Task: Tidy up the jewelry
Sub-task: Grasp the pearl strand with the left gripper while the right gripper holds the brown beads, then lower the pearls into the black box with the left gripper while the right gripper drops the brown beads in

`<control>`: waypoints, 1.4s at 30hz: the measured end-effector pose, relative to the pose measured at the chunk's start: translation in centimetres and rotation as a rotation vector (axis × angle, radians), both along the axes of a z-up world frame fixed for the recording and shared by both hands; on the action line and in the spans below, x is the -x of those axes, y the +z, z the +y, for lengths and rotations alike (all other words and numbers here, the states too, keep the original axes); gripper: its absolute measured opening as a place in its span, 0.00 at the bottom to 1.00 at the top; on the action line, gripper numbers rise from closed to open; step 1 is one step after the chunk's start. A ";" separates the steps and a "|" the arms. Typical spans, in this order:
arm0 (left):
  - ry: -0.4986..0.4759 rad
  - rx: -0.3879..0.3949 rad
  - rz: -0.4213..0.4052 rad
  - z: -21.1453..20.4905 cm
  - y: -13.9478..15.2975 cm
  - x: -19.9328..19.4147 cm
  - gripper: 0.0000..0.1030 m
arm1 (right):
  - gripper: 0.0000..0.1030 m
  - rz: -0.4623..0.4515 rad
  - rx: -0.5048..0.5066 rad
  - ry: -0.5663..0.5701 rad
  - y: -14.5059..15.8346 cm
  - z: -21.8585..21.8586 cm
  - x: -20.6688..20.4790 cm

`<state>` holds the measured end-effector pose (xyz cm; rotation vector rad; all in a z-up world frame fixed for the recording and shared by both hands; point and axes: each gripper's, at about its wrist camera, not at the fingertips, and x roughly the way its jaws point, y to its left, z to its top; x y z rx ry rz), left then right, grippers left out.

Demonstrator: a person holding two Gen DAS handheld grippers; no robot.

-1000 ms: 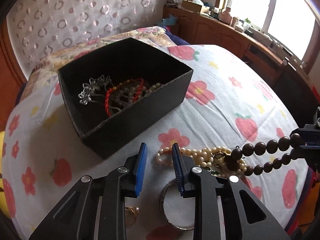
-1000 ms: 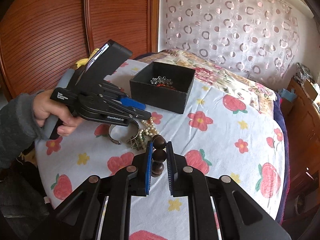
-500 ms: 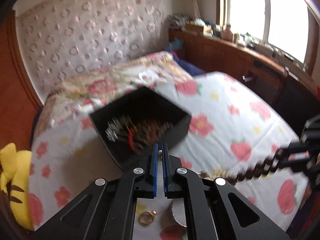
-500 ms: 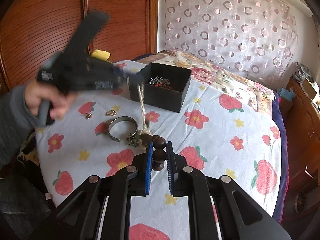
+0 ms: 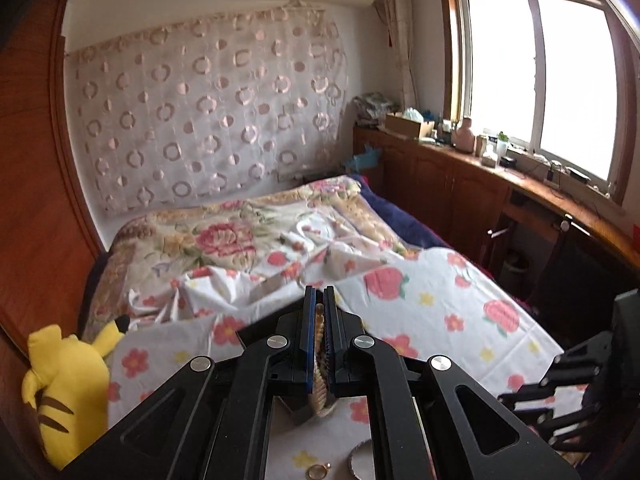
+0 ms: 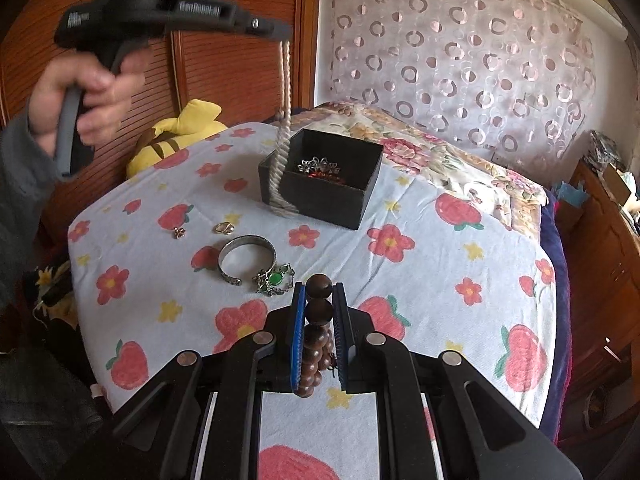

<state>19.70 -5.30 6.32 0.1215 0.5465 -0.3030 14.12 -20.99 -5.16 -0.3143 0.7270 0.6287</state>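
Observation:
My left gripper (image 5: 319, 304) is shut on a pearl necklace (image 5: 319, 364). In the right wrist view it (image 6: 280, 36) is raised high and the pearl necklace (image 6: 282, 152) hangs down to the near left corner of the black box (image 6: 320, 196). The box holds a silver flower piece (image 6: 318, 166) and red beads. My right gripper (image 6: 319, 296) is shut on a dark brown wooden bead strand (image 6: 318, 312), held above the bed's near edge. A silver bangle (image 6: 247, 258), a green-stone piece (image 6: 275, 279), a gold ring (image 6: 223, 227) and a small charm (image 6: 179, 233) lie on the sheet.
The flowered bedsheet (image 6: 440, 264) covers the bed. A yellow plush toy (image 6: 176, 136) sits at the bed's left edge by the wooden wardrobe (image 6: 224, 64). A wooden counter (image 5: 520, 196) runs under the window at right.
My left gripper closed on the pearl necklace and lifted it high, pulling it off the sheet toward the box. My right gripper kept hold of the brown beads, which came free of the pile.

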 end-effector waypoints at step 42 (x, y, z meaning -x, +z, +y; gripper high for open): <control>0.041 0.018 0.162 5.6 -9.0 -7.1 0.04 | 0.15 -0.091 -0.047 -0.004 4.4 9.5 -15.6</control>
